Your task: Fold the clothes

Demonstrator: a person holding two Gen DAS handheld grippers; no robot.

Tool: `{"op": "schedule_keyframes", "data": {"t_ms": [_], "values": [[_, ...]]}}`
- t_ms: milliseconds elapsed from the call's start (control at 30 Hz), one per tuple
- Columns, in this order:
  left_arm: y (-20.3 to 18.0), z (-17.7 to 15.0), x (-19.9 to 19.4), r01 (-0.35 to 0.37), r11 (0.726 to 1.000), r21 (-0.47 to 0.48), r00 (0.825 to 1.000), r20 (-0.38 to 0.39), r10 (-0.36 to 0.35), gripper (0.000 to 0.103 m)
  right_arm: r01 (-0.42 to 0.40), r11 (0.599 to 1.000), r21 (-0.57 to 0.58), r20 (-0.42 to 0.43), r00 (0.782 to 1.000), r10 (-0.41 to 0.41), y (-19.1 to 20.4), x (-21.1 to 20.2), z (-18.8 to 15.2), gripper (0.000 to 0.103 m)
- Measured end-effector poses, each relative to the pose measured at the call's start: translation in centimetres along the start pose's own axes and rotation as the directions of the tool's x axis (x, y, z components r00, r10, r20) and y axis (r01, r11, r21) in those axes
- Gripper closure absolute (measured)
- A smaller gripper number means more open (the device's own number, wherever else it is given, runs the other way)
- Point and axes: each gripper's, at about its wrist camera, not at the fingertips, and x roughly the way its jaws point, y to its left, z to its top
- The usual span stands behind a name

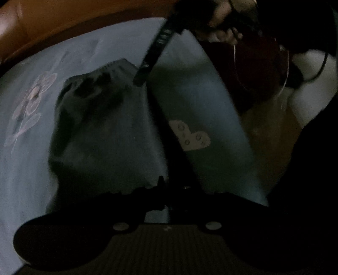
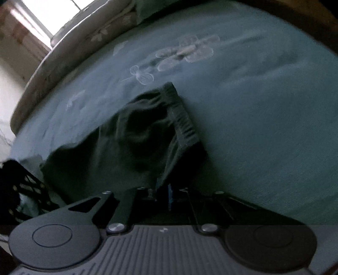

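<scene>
A dark green garment [image 1: 101, 135] with a ribbed waistband [image 1: 114, 65] lies rumpled on a blue-green bedsheet [image 1: 31, 169]. In the dim left wrist view my left gripper [image 1: 166, 186] sits at the garment's near edge, jaws together with the cloth running into them. One long black finger [image 1: 154, 50] of the right gripper comes down from above onto the waistband corner, with a person's hand [image 1: 224, 31] behind it. In the right wrist view the garment [image 2: 137, 135] and its waistband [image 2: 183, 120] hang into my right gripper [image 2: 166, 190], which pinches a fold.
The bedsheet [image 2: 264, 127] carries pale flower prints [image 2: 186, 52] and a light heart patch [image 1: 190, 135]. Pillows [image 2: 118, 23] lie at the bed's far end below a bright window [image 2: 52, 12]. A brown wooden frame [image 1: 63, 21] borders the bed. A black mesh object [image 2: 21, 186] stands at the left.
</scene>
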Motion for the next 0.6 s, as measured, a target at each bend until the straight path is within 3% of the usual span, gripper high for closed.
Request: {"op": "schedule_keyframes", "data": {"t_ms": [100, 167, 267, 333, 433, 500, 600], "values": [[1.1, -0.4, -3.7, 0.027, 0.993, -0.115, 0.996, 0.083, -0.018, 0.094, 0.058, 0.997, -0.053, 0.052, 0.997, -0.056, 0.7, -2.6, 0.4, 0.080], [1.9, -0.9, -5.6, 0.020, 0.986, -0.167, 0.990, 0.143, 0.004, 0.085, 0.088, 0.994, -0.072, 0.112, 0.991, -0.079, 1.1, -4.7, 0.8, 0.080], [2.7, -1.4, -5.2, -0.041, 0.970, -0.240, 0.984, 0.158, 0.081, 0.082, 0.044, 0.992, -0.118, 0.154, 0.988, -0.025, 2.6, -4.5, 1.6, 0.080], [3.1, -1.8, -3.7, -0.034, 0.958, -0.284, 0.984, 0.158, 0.082, 0.082, 0.022, 0.986, -0.163, 0.117, 0.993, -0.003, 3.8, -2.6, 1.7, 0.080], [2.6, -2.8, -0.7, -0.006, 0.941, -0.338, 0.993, 0.112, 0.046, 0.083, 0.037, 0.973, -0.226, 0.031, 0.999, -0.031, 4.8, 0.9, 0.8, 0.080], [1.6, -3.4, 0.7, -0.003, 0.943, -0.332, 0.998, 0.058, 0.024, 0.083, 0.079, 0.956, -0.282, 0.002, 0.997, -0.082, 5.0, 1.6, -0.2, 0.080], [0.9, -3.4, 0.6, -0.001, 0.951, -0.308, 0.998, 0.052, 0.018, 0.082, 0.135, 0.922, -0.363, -0.031, 0.987, -0.157, 5.4, 2.4, -1.4, 0.080]]}}
